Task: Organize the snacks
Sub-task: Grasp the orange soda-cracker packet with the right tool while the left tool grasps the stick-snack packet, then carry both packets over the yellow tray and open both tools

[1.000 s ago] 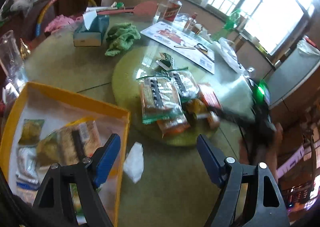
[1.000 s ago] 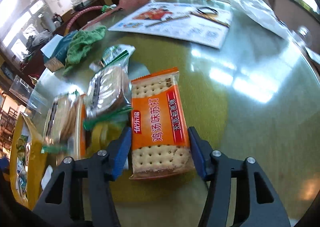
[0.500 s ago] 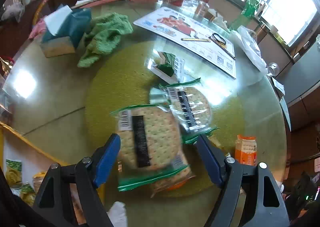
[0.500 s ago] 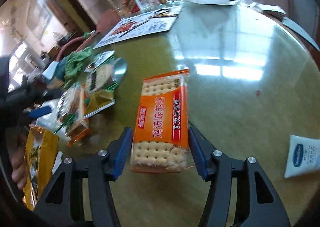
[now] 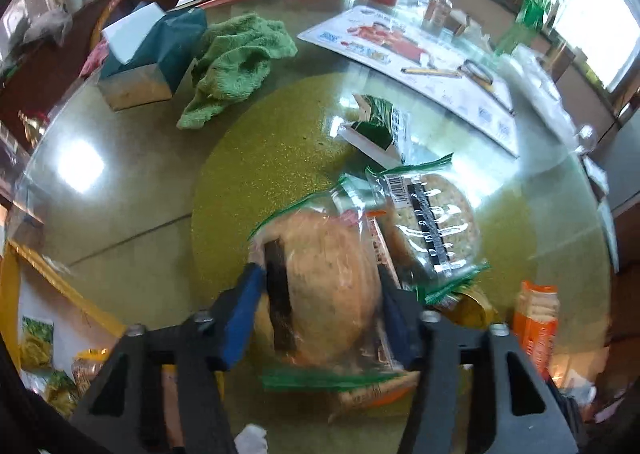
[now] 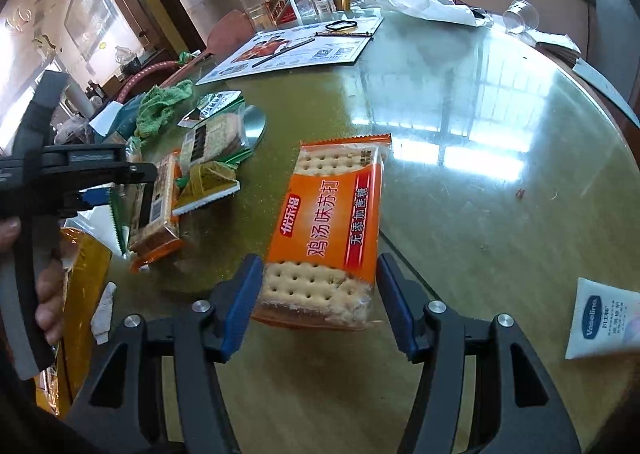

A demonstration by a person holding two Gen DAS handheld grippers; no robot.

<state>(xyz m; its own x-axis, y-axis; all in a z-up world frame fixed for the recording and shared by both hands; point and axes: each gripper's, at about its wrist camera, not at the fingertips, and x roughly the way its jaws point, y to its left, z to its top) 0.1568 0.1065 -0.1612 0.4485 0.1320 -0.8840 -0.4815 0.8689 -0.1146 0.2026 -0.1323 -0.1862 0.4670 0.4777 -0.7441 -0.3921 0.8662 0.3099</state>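
1. The round glass-topped table [image 6: 500, 158] carries everything, with a yellow bin [image 5: 12, 274] at its left edge.
2. The left gripper [image 5: 320, 306] has its jaws closed around a green-edged round cracker pack [image 5: 328, 294] on the snack pile.
3. The right gripper [image 6: 318, 294] has its jaws clenched on an orange soda cracker pack [image 6: 328, 230], held above the table.
4. A second round cracker pack [image 5: 432, 226] lies just beside the gripped one.
5. A green cloth [image 5: 236, 58] sits near a tissue box [image 5: 152, 50].

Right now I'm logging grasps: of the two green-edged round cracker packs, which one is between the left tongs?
The blurred nearer pack, sitting between the left tongs. The other green-edged pack lies flat further right on the table, outside the tongs.
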